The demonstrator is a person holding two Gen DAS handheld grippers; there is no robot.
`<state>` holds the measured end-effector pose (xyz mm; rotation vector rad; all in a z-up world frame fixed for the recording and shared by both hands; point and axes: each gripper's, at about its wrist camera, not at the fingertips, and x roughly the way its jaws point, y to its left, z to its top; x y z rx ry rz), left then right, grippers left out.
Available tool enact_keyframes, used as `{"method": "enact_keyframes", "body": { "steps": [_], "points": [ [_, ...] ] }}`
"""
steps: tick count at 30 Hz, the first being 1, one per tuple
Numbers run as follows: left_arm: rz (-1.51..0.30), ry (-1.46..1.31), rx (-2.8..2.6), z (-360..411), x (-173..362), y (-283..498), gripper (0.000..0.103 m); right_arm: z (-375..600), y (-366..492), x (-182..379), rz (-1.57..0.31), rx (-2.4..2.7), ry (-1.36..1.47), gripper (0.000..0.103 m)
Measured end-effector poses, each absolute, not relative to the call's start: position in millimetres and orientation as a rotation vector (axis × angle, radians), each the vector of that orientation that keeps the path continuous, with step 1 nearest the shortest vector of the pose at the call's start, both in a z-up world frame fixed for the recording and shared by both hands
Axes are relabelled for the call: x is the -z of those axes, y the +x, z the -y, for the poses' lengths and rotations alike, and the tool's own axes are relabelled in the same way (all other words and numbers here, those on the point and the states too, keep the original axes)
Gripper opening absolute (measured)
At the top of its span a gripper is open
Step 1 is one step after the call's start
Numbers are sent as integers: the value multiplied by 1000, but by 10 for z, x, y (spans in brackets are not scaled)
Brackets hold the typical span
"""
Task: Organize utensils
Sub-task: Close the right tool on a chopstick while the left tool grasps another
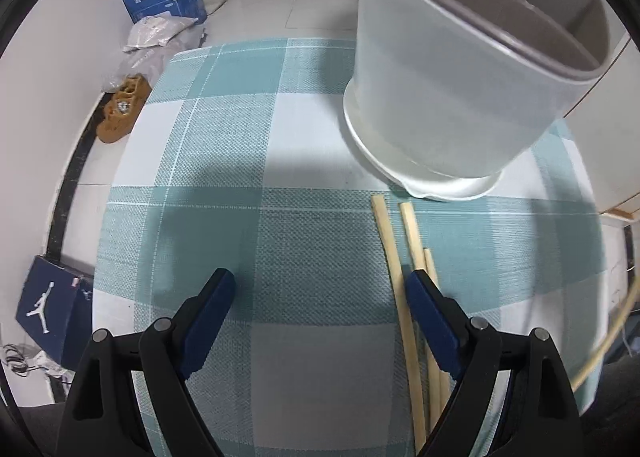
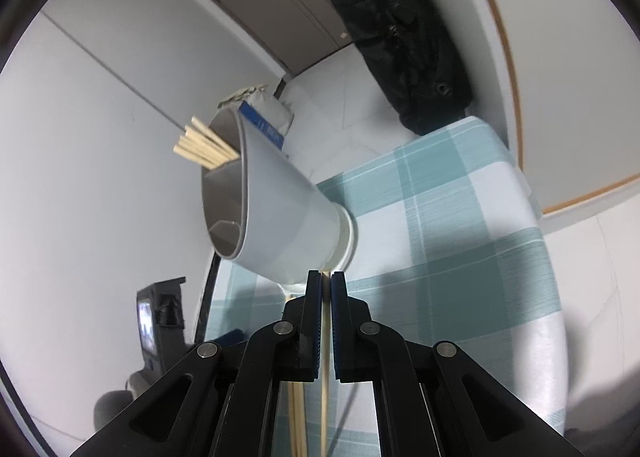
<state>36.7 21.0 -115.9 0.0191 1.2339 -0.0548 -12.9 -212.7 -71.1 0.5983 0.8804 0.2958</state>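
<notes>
- Our left tool (image 1: 320,289) hovers spread above the checked worktop (image 1: 224,161), loose chopsticks (image 1: 390,253) just right.
- Our right tool (image 2: 326,277) pinches, seemingly, one chopstick (image 2: 325,389) near the white holder (image 2: 280,209).

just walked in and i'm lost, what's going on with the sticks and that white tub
A person is sorting chopsticks into a white utensil holder on a checked tablecloth. The right gripper has its jaws shut on one chopstick, lifted off the table. Several chopsticks already stand in the holder's far compartment. The left gripper, jaws open and empty, hangs over three loose chopsticks lying beside the holder.
</notes>
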Motion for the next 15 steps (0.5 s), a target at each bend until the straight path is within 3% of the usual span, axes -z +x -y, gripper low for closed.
{"method": "enact_keyframes", "body": {
  "steps": [12,15],
  "points": [
    [-1212,3,-2,-138,1179,457,84,2296,-206,588,-827,-301,595,4],
    [-1197,13,18,-78,1169,481,73,2298,-210,583,-827,-302,594,4]
  ]
}}
